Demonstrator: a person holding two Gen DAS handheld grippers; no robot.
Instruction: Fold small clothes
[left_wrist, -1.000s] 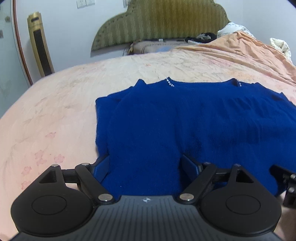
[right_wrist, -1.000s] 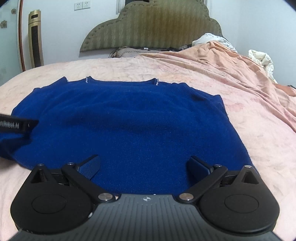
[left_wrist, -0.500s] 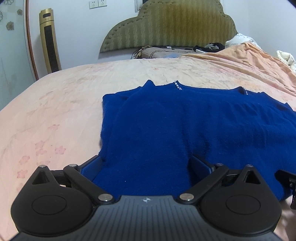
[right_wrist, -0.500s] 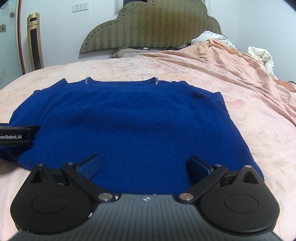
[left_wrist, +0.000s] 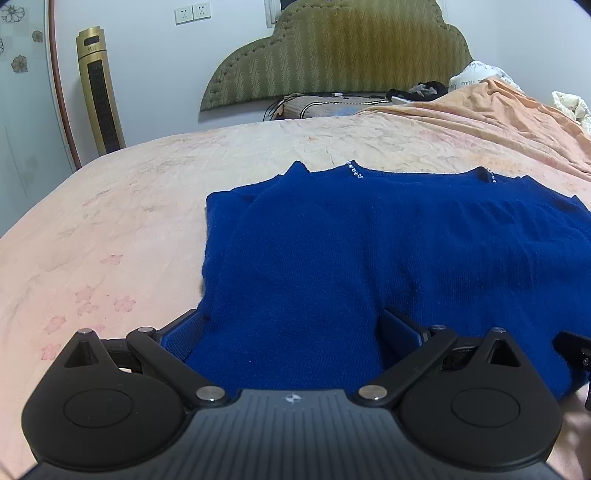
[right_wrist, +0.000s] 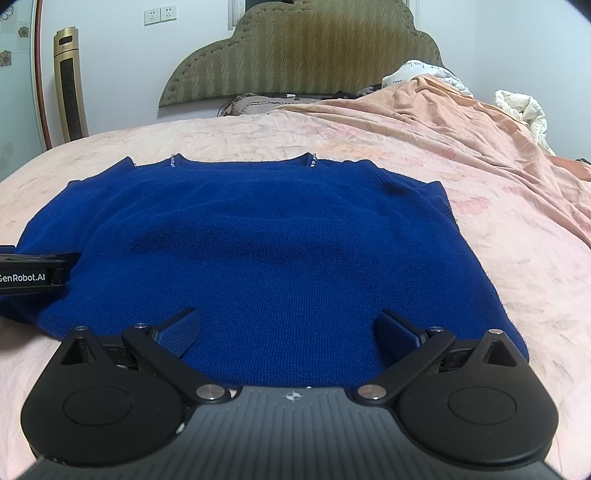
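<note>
Both tongs hover low over the near hem of a blue sweater (right_wrist: 266, 251). On the left, the left gripper (left_wrist: 291, 334) stands with its jaws spread wide — they have just been opening — and the knit lies loose between the blue pads (left_wrist: 184, 338), which do not press on it. To the right, the right gripper (right_wrist: 288, 330) is likewise spread wide, with the sweater's hem lying flat between its fingers and nothing pinched.

The sweater is deep blue, a fine knit, lying flat on the bed with its neckline at the far side; small pale beads mark the two ends of the neck opening. Its left side is folded inward, so a doubled layer shows along that edge in the left wrist view.

From the right wrist view, part of the left gripper's black body shows at the left edge, over the sweater's left side.

A pale pink bedsheet (left_wrist: 110, 221) with faint flower prints covers the bed. Further right a rumpled peach blanket (right_wrist: 461, 140) is heaped, with white bedding (right_wrist: 524, 110) beyond it. At the far end stands a green padded headboard (right_wrist: 303, 55) — a gold tower fan (left_wrist: 99, 88) stands by the white wall at left.
</note>
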